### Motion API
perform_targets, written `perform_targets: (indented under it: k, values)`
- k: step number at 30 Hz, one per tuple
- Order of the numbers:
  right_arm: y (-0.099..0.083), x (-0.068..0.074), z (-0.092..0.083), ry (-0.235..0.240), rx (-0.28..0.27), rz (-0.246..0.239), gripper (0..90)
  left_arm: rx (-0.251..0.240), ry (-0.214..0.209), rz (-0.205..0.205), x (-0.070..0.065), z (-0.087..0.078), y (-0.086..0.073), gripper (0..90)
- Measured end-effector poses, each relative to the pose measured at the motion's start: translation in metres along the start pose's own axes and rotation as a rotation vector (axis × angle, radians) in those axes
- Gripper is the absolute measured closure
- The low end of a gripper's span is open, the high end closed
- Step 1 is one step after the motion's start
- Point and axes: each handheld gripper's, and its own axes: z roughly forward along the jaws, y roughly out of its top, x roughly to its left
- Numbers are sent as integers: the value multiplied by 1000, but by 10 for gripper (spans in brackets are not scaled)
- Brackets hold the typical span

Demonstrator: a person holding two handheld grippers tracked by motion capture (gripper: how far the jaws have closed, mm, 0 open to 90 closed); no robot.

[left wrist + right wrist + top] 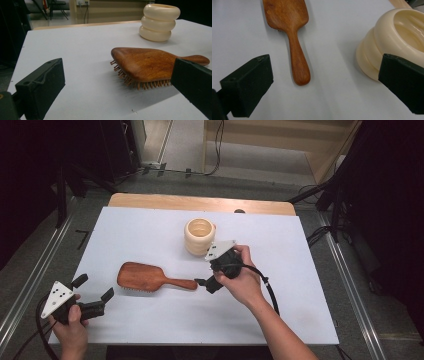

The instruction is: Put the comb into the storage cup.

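Reddish-brown wood: the brush lies flat on the white sheet, bristles down, paddle head to the person's left, handle running right along the table's width. Long axis is thus roughly left–right in the high view, tilted slightly toward the near edge at the handle end. The right gripper sits just beside the handle tip, nearly in line with that axis; in the right gripper view the handle points back toward the gap between the jaws, which stand wide apart and hold nothing, the rounded end short of them and not touching. Judgement: the right hand is the nearer one and is lined up to take the handle end-on; it needs a short advance along the axis before closing. The left gripper rests near the front left corner, jaws also spread wide and empty, aimed at the head; in the left gripper view the brush shows side-on with its pins on the sheet, one jaw overlapping the handle side in the picture, contact not evident. Behind the handle stands a cream ribbed cup, upright, just beside the right hand, apart from the brush. The sheet covers a wooden table; grey floor, cables and dark stands around it.
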Motion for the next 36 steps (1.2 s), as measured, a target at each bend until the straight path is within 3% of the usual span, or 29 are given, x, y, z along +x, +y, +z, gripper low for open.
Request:
perform_targets:
  k: [13,23,36]
  values:
    - [24,7,22,35,46,-61,0,1,-3,-1,0,0,0,0]
    - [38,16,53,81,99,-88,0,-7,-11,-16,2,0,0,0]
    - [42,28,87,123,200,-82,0,-10,-19,-23,3,-1,0,0]
